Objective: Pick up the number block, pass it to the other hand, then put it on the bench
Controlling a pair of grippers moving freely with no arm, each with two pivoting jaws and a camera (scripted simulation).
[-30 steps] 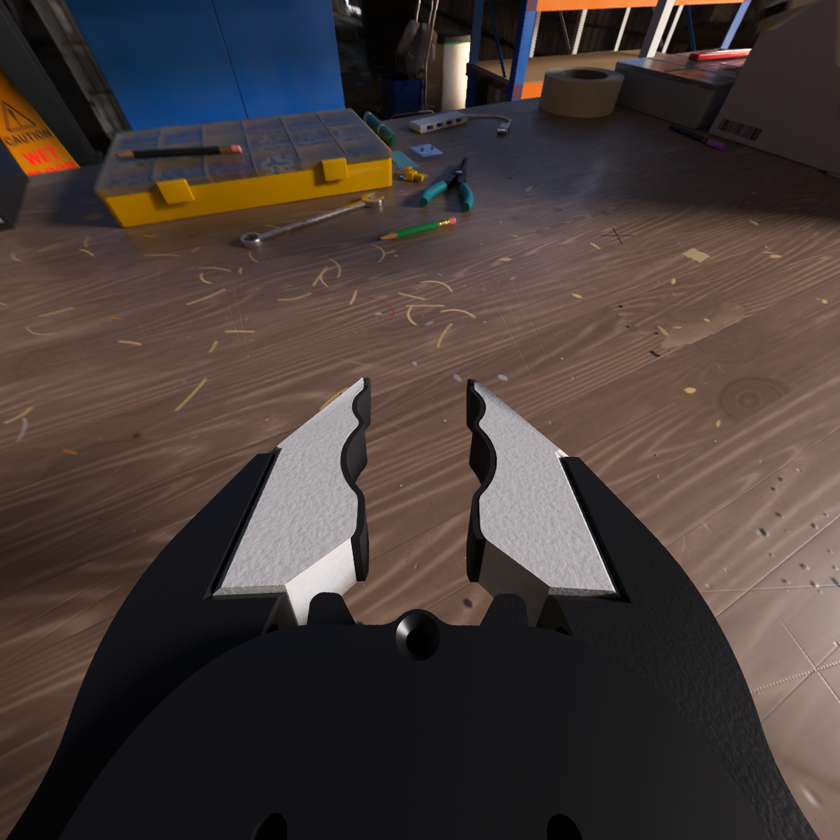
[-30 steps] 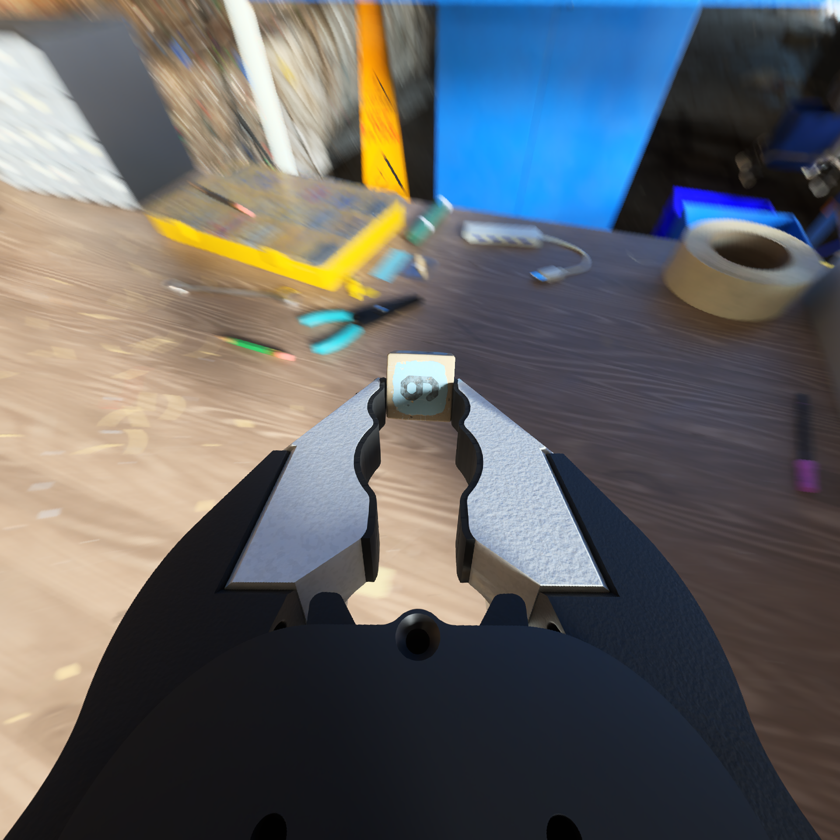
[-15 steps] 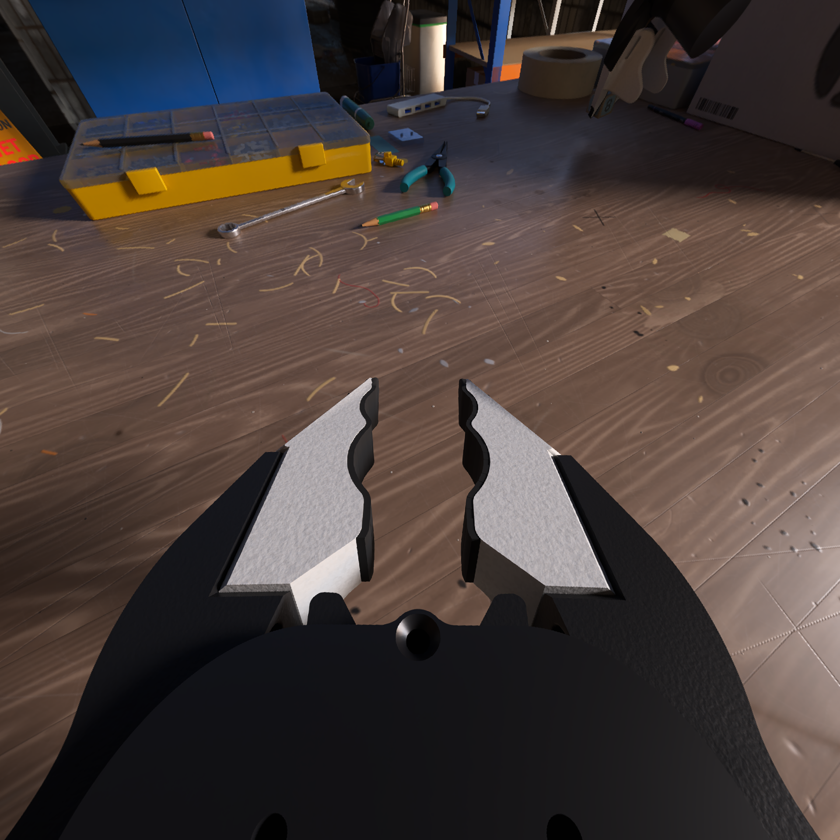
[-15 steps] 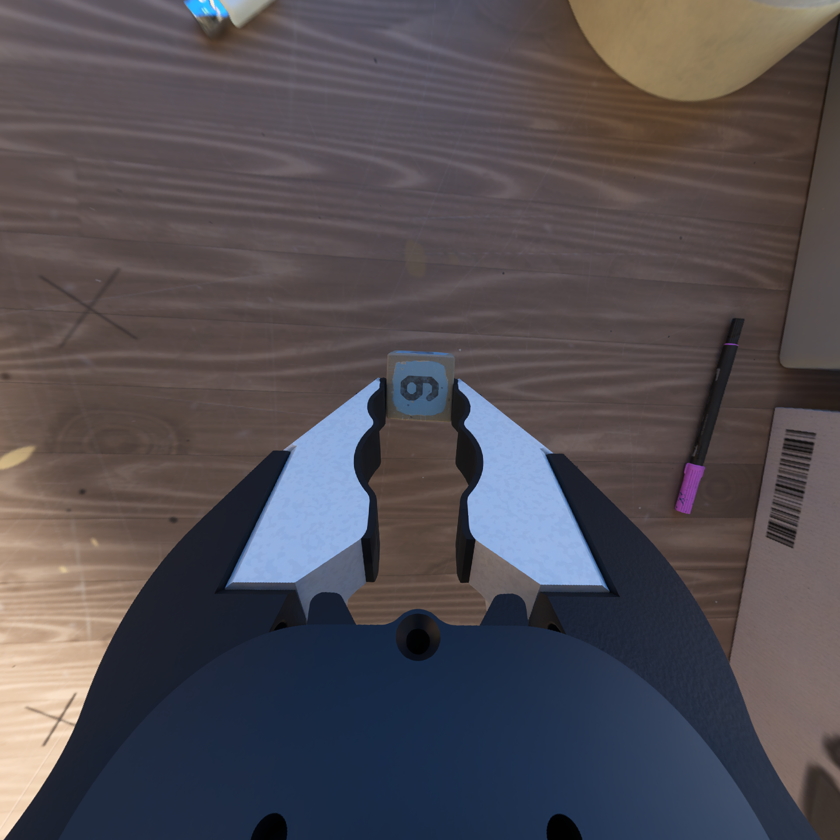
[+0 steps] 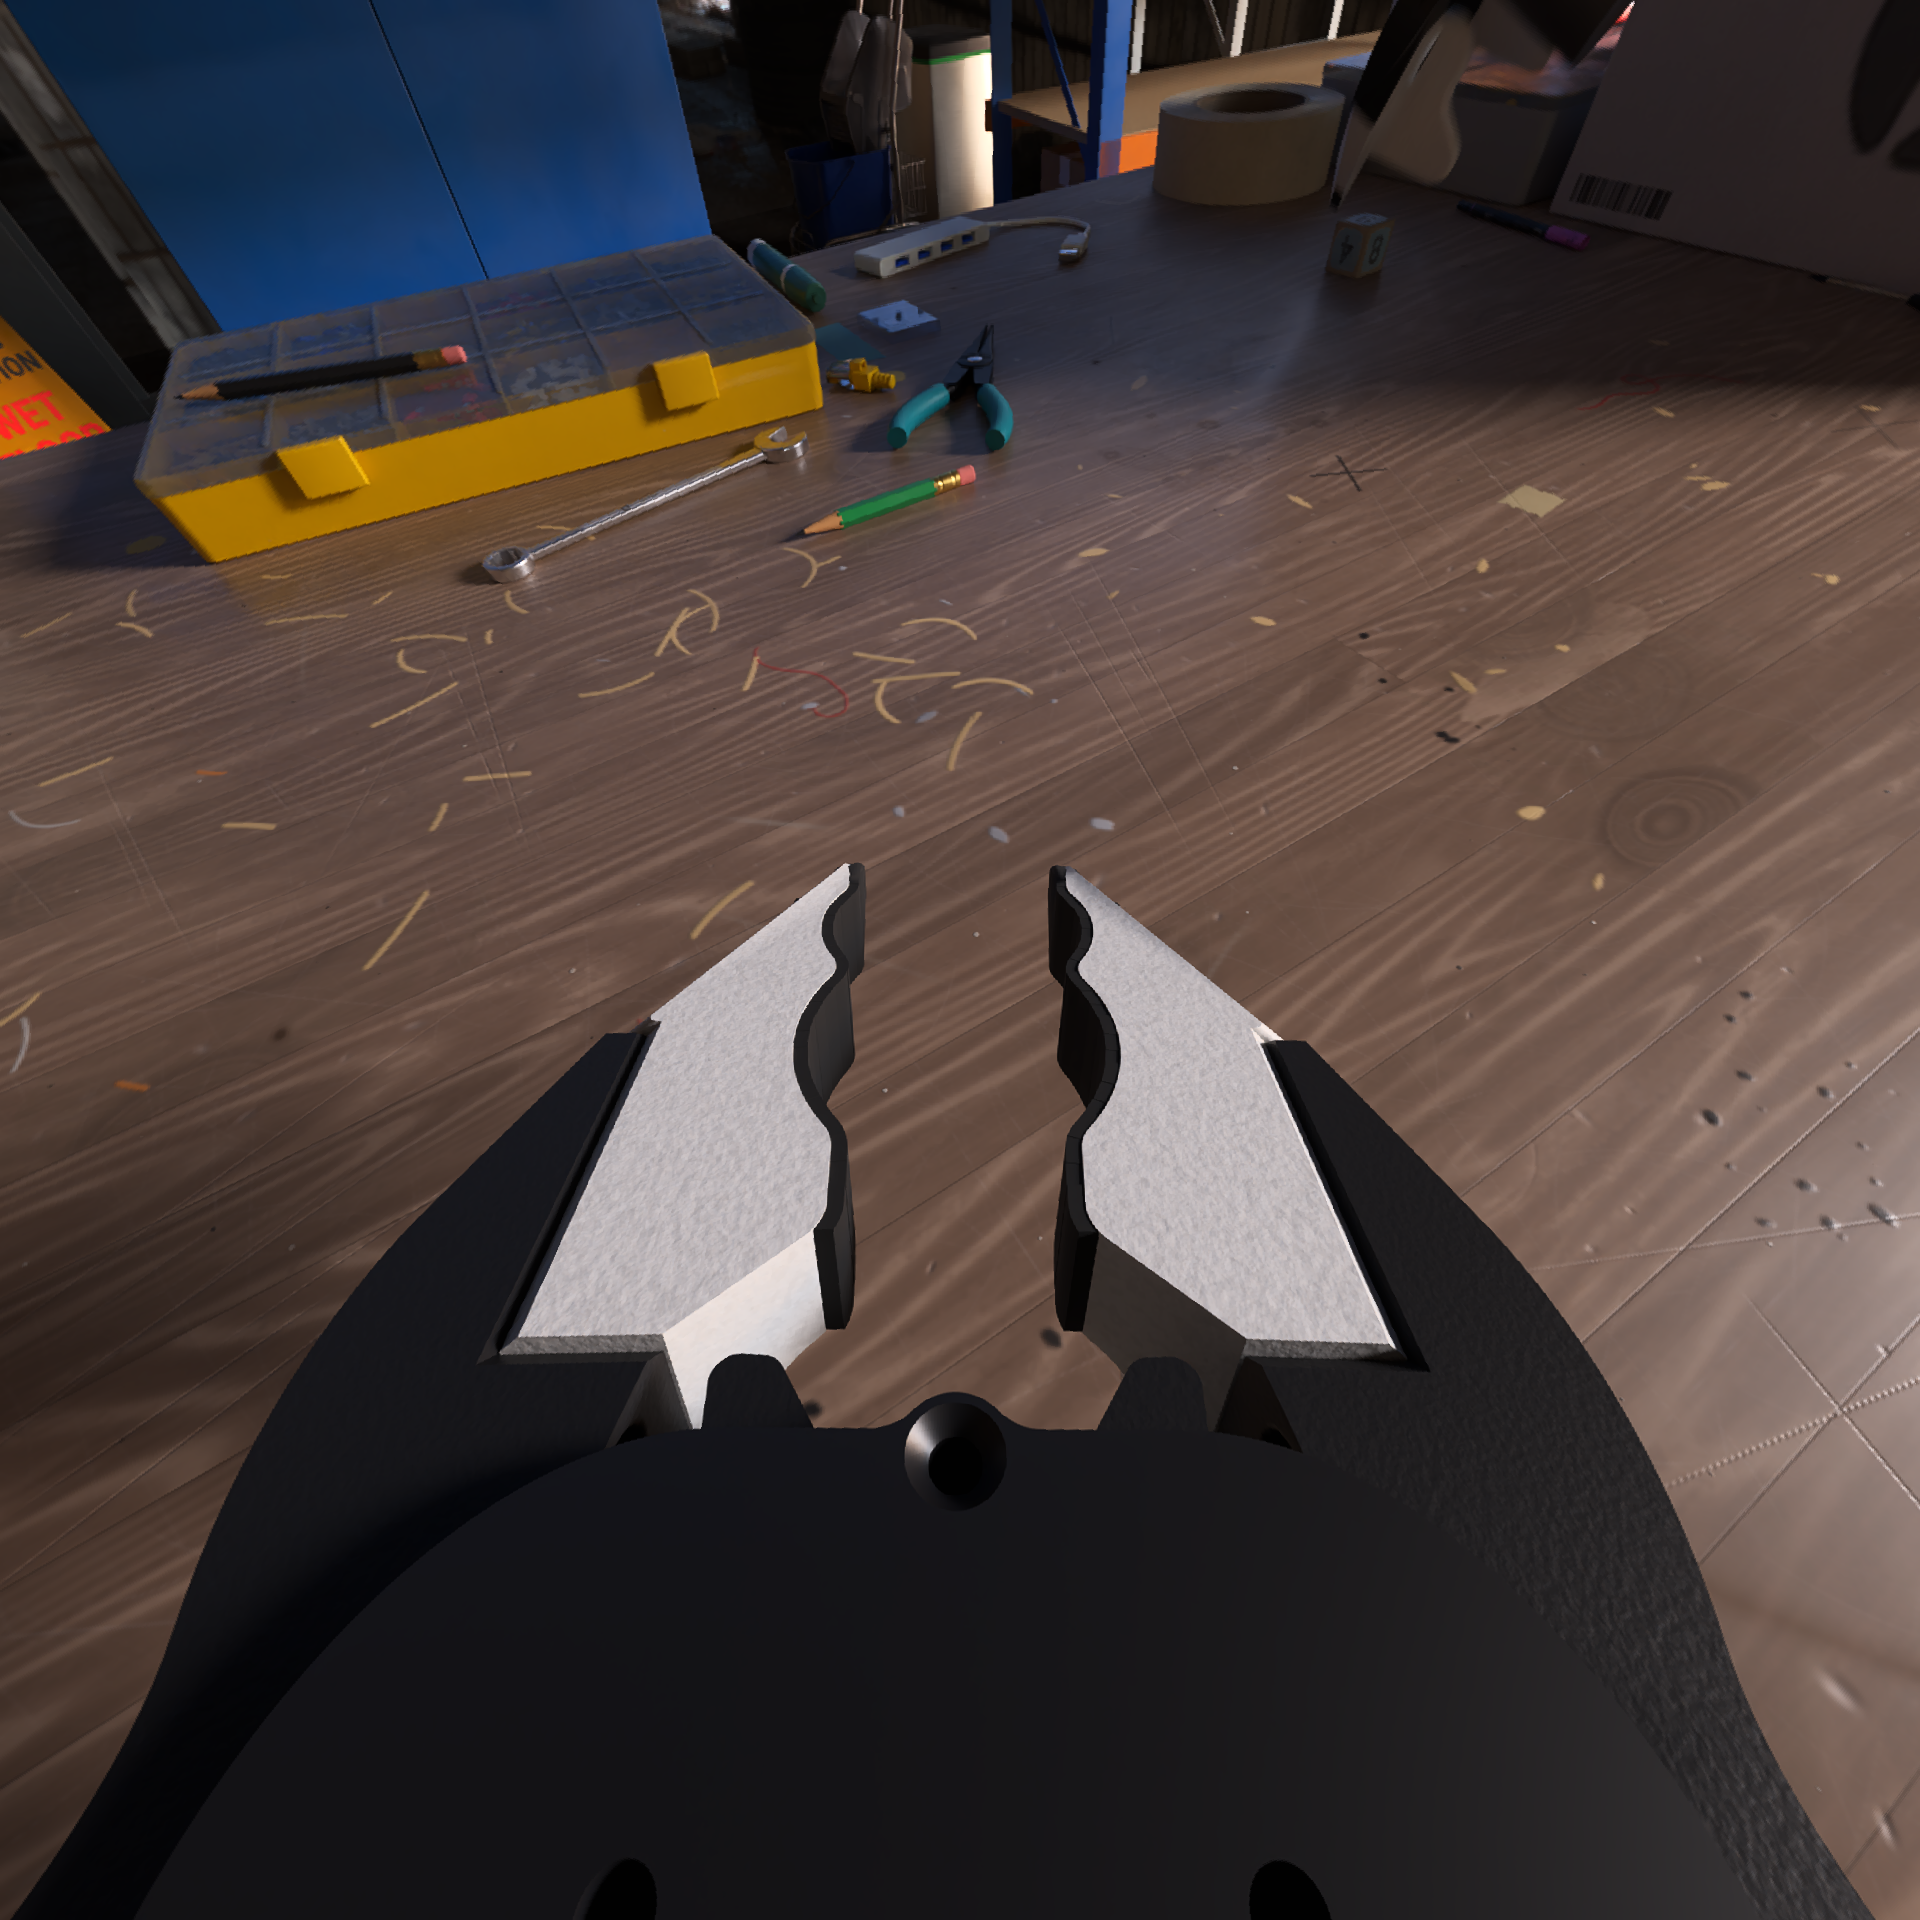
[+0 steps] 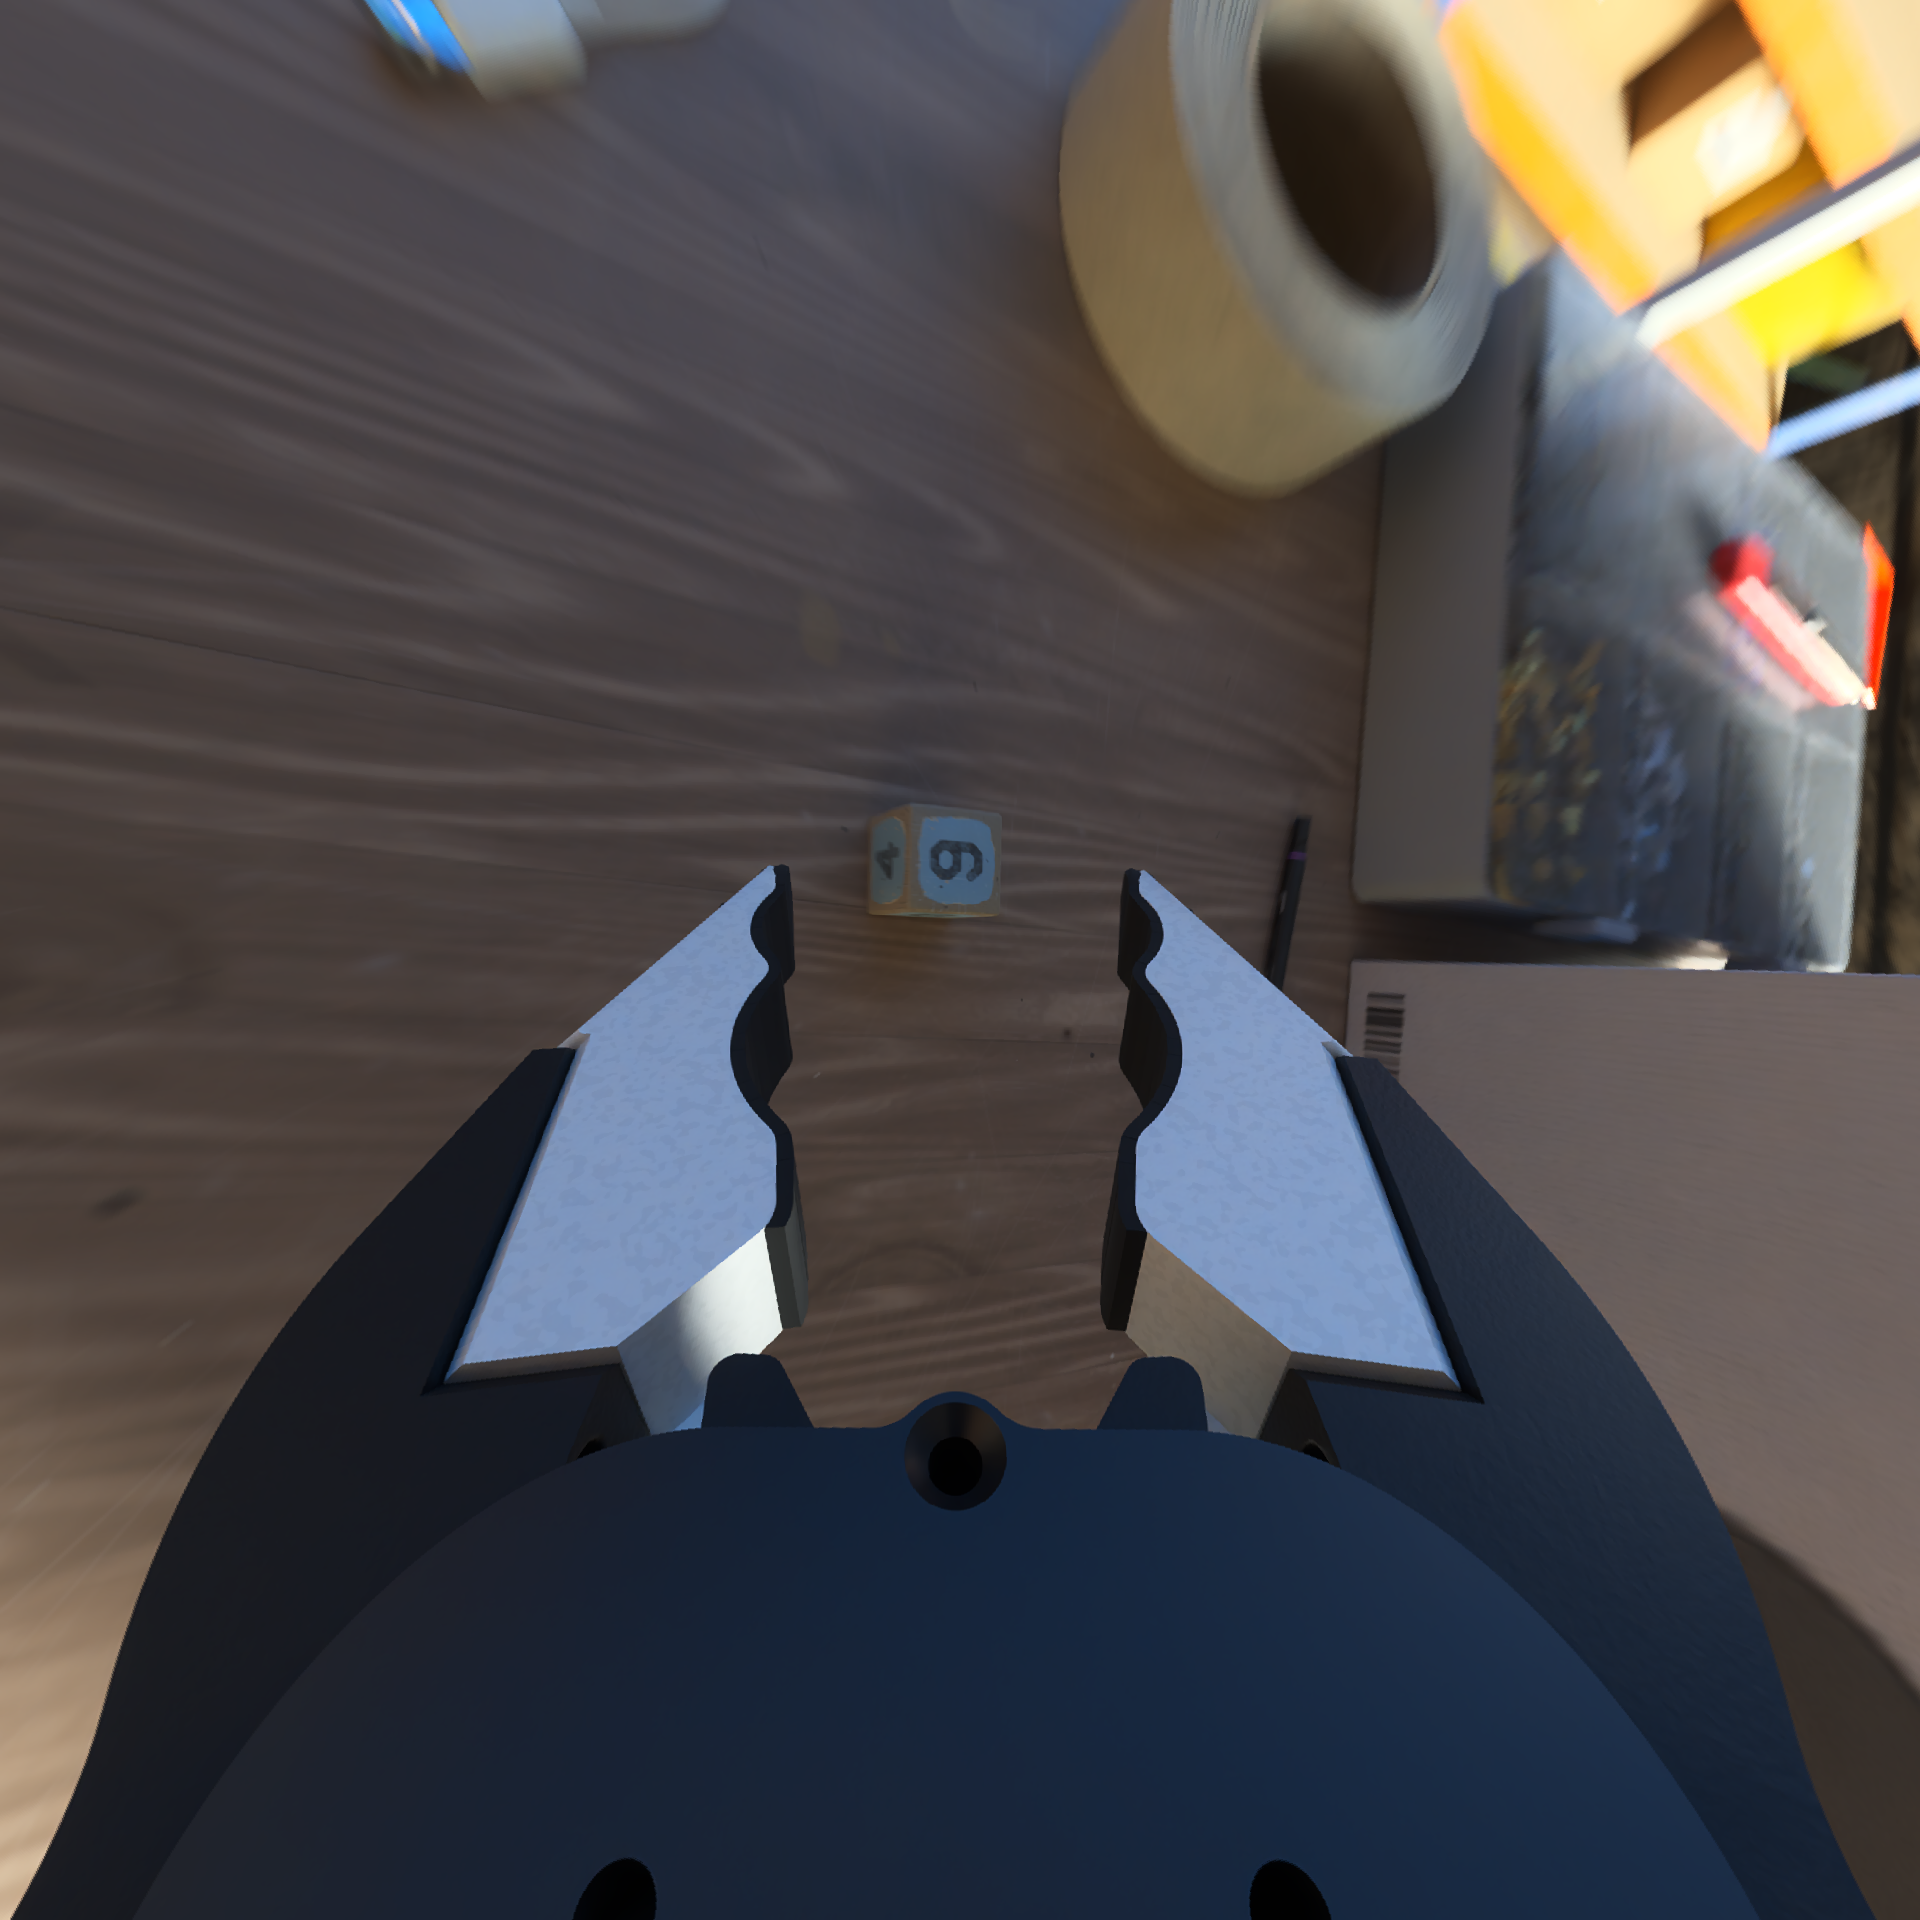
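Observation:
The number block [image 6: 935, 860], a small wooden cube with pale blue faces, rests on the wooden bench [image 6: 520, 675] just beyond my right gripper [image 6: 951, 878]. That gripper is open and empty, pointing down at the bench, and does not touch the block. In the left wrist view the block [image 5: 1359, 245] sits far off at the back right, below the other gripper's fingers [image 5: 1397, 114]. My left gripper [image 5: 954, 878] is open and empty, low over the bench [image 5: 1351, 831] near its front.
A tape roll [image 6: 1257, 239] lies beyond the block, a purple-capped pen [image 6: 1286, 904], a grey box [image 6: 1455, 675] and a cardboard box [image 6: 1662, 1195] to its right. A yellow organiser case [image 5: 488, 405], wrench [image 5: 644, 504], pliers [image 5: 956, 400] and green pencil [image 5: 894, 501] lie at the far left.
My right gripper has opened and let go of the number block, which now rests on the bench, and has drawn back from it. The left gripper has shifted only slightly.

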